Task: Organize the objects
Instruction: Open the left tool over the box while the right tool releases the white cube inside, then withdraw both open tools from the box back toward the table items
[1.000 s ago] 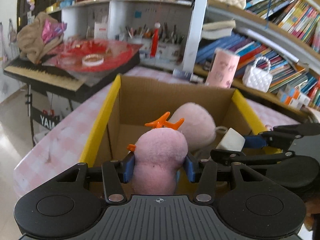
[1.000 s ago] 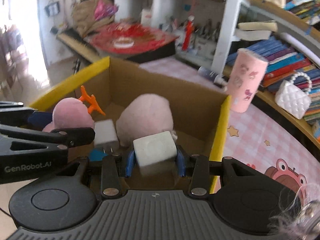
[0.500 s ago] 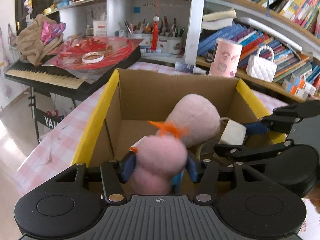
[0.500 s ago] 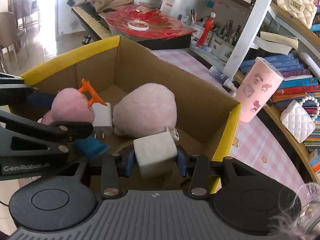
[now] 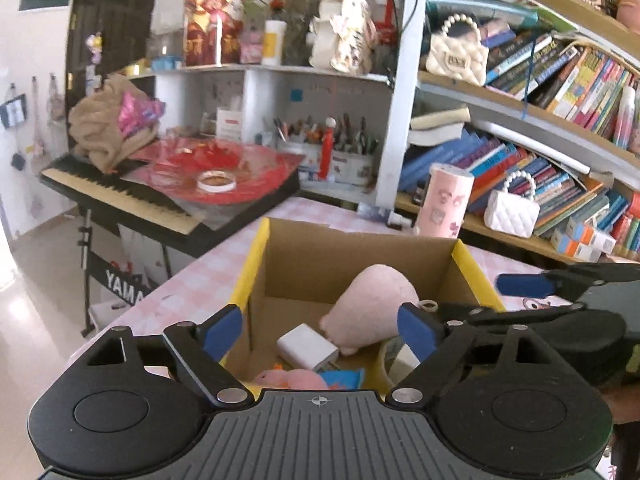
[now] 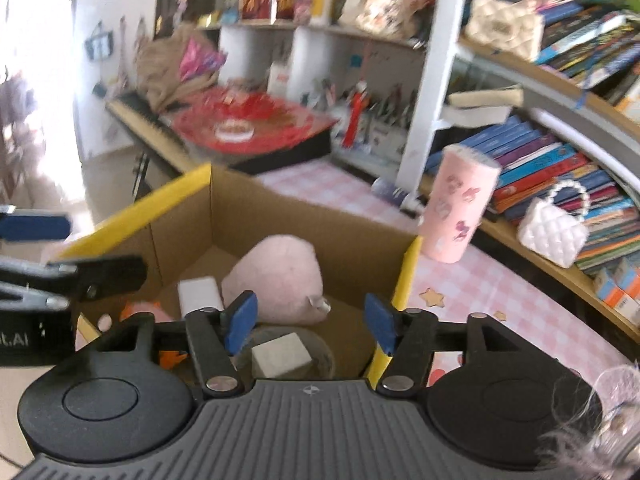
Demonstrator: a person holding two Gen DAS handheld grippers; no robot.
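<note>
Left wrist view: left gripper [image 5: 320, 330] jaws have just been opening, wide, empty, above yellow-rimmed cardboard box [image 5: 256, 264]. Small pink plush with orange antlers [image 5: 294, 380] lies inside at 6 o'clock. Right gripper [image 6: 312, 318] jaws likewise opening, empty; white cube [image 6: 282, 354] below. Pink cylindrical tumbler [image 6: 458, 208] stands at 1 o'clock, outside the rim.

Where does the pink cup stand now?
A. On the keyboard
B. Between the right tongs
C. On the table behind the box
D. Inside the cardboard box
C: the pink cup stands upright on the table, past the box wall.
</note>
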